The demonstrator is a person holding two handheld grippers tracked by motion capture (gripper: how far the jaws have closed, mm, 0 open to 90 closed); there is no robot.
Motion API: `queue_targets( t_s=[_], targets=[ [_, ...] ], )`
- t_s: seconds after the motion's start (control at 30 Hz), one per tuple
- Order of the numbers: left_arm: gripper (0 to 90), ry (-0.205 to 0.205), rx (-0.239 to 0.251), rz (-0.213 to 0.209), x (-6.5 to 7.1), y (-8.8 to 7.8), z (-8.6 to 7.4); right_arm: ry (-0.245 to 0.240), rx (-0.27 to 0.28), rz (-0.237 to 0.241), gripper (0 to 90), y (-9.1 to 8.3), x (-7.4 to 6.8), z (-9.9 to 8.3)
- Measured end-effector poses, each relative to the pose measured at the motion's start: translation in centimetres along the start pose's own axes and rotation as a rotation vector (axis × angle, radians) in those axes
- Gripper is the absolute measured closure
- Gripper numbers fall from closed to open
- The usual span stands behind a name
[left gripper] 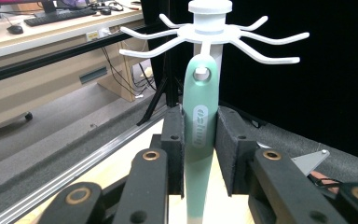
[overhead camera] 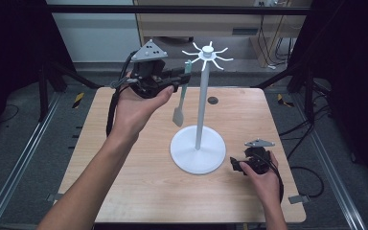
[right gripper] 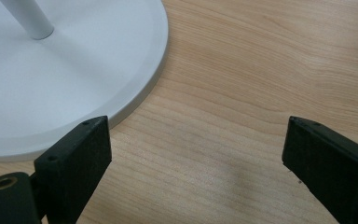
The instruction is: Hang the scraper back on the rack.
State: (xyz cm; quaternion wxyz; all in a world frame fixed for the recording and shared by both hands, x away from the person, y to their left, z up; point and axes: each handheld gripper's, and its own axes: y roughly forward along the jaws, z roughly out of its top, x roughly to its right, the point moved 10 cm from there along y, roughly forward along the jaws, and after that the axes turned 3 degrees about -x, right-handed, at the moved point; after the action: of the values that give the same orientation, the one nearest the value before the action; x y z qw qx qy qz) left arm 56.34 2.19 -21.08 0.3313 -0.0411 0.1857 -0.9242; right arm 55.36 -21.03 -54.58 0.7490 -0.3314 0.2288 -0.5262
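1. The table point(overhead camera: 139, 191) is light wood with round corners. It lies under everything else

2. The rack point(overhead camera: 201, 110) is white. Its flat round foot rests on the table, a thin pole goes straight up, and little hooks spread out at the top like sun rays

3. The left gripper point(overhead camera: 179, 75) is held up high, just left of the top of the rack. Its jaws pinch the spatula on both sides – in the left gripper view the black pads point(left gripper: 175, 140) press on the green handle from the left and the right

4. The right gripper point(overhead camera: 234, 165) sits low by the table, just right of the foot of the rack. Its jaws are spread wide with just bare wood between them

5. The spatula point(overhead camera: 180, 108) is pale green with a grey blade. It hangs straight down, blade at the bottom, up in the air above the table. The hole at the top of its handle point(left gripper: 200, 73) is right at one hook, under the ring of hooks – I cannot tell if the hook is through the hole
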Motion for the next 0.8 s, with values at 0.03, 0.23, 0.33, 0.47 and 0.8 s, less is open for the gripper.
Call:
queue_targets(
  t_s=[0.03, 0.23, 0.33, 0.47, 0.8],
  targets=[
    [73.9, -0.001, 0.0, 0.0, 0.0, -0.01, 0.0, -0.001, -0.001, -0.001, 8.5, 0.01, 0.01, -0.01],
    [73.8, -0.003, -0.001, 0.001, 0.01, -0.01, 0.01, -0.003, -0.002, -0.001, 8.5, 0.03, 0.02, -0.02],
    [73.8, -0.003, -0.001, 0.001, 0.0, -0.01, 0.0, 0.004, -0.004, 0.002, 8.4, 0.0, -0.01, -0.03],
    [73.7, -0.005, -0.001, 0.002, 0.0, 0.03, 0.03, 0.008, -0.008, 0.002, 8.4, 0.01, 0.01, -0.08],
    [70.3, -0.01, 0.011, -0.001, -0.07, -0.07, 0.22, 0.016, -0.004, 0.004, 8.4, 0.03, 0.2, -0.1]
  ],
)
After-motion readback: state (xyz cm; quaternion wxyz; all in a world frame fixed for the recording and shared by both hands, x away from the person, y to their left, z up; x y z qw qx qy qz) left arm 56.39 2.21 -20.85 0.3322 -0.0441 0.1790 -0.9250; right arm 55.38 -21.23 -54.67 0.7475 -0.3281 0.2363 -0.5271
